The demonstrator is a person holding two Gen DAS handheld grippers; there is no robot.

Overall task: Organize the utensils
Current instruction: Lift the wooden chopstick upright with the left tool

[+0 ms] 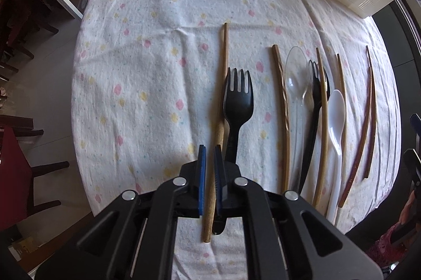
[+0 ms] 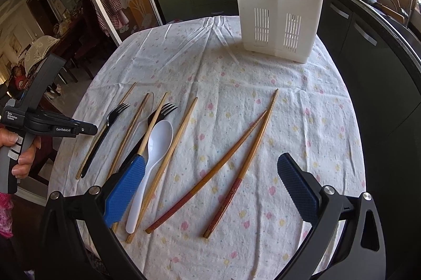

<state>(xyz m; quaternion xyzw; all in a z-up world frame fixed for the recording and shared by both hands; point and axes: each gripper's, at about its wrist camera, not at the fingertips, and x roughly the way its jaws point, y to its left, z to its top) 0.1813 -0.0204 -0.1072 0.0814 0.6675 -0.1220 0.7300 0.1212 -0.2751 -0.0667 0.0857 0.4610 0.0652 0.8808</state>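
- Left gripper point(image 1: 209, 172): blue pads drawn close on either side of a light wooden chopstick point(image 1: 222, 85), which runs up between them; a sliver of gap shows on each side, so I cannot tell whether the pads actually pinch it.
- Black plastic fork point(image 1: 238, 106) lies just right of that chopstick, tines away from the camera, handle passing under the right finger.
- Right gripper point(image 2: 213, 190): fingers spread wide, nothing between the pads; it hangs over the near edge of the table.
- Below it lie two red-handled chopsticks point(image 2: 231, 161) — tips nearly touching at the far end, handles splayed apart toward the camera.
- To their left in the right wrist view: a white plastic spoon point(image 2: 155, 148), bowl up, with a bamboo chopstick point(image 2: 179, 148) just beside it on the right.
- A second black fork point(image 2: 163, 111) sits further left with another chopstick point(image 2: 154, 122) laid across it; beside it lies a clear plastic spoon point(image 1: 296, 85), seen best in the left wrist view.
- White slotted utensil holder point(image 2: 279, 14) stands upright at the far right of the table, well apart from the utensils.
- Everything rests on a white floral tablecloth point(image 2: 236, 85).
- Writing — on the left gripper's body, seen from the right wrist view: "GenRobot.AI" on the arm, "Data Acquisition System" on the block near the handle.
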